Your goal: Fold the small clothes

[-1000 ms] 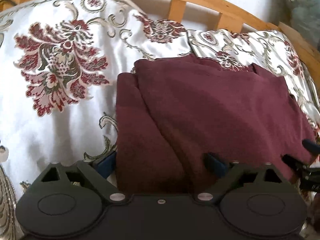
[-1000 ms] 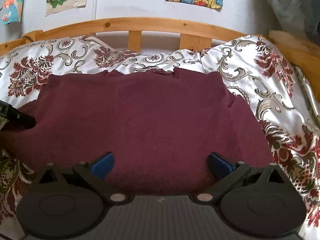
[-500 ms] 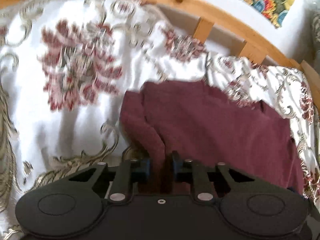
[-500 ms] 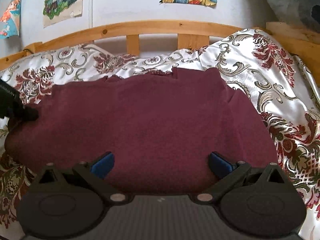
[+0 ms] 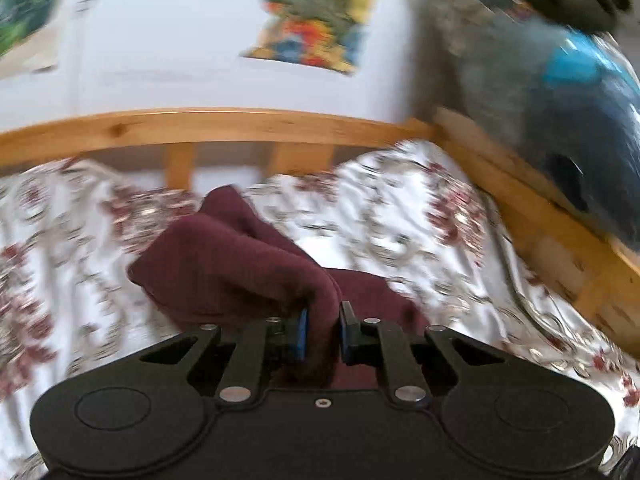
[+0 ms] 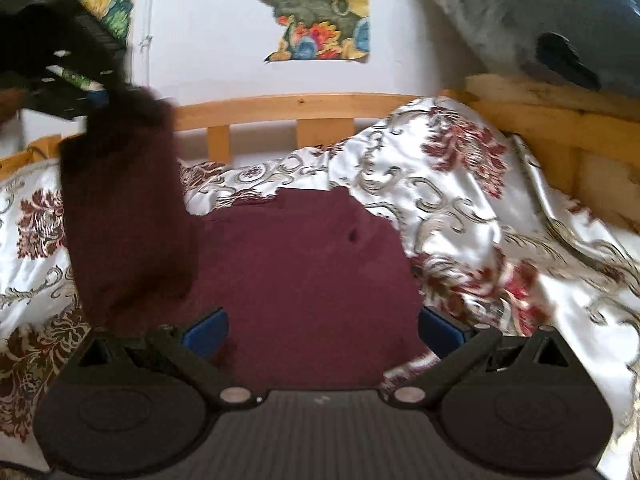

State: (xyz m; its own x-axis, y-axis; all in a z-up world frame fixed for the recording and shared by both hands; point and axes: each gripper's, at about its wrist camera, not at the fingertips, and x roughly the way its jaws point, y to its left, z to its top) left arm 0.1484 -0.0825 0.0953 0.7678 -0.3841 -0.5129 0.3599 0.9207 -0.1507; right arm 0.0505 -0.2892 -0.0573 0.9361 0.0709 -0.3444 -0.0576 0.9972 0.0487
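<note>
Your left gripper [image 5: 323, 330] — wide open a second ago — is closing on the cloth's [image 6: 304, 280] left edge, now lifted above the bedspread [image 6: 460, 200]; it hangs lengthwise downward. Your right gripper [image 6: 324, 330] gapes over the rest — lying flat.

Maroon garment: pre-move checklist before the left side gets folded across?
1. Left gripper pinching the maroon garment, jaws closing on the fold: ok.
2. Held edge lifted off the bedspread: ok.
3. Right gripper open, cloth between its fingers, not clamped: ok.
4. Rest of the garment lying flat: ok.
5. Lifted edge square to the body: cannot tell, blurred.
6. Wooden rail clear of the lifted cloth: ok.
</note>
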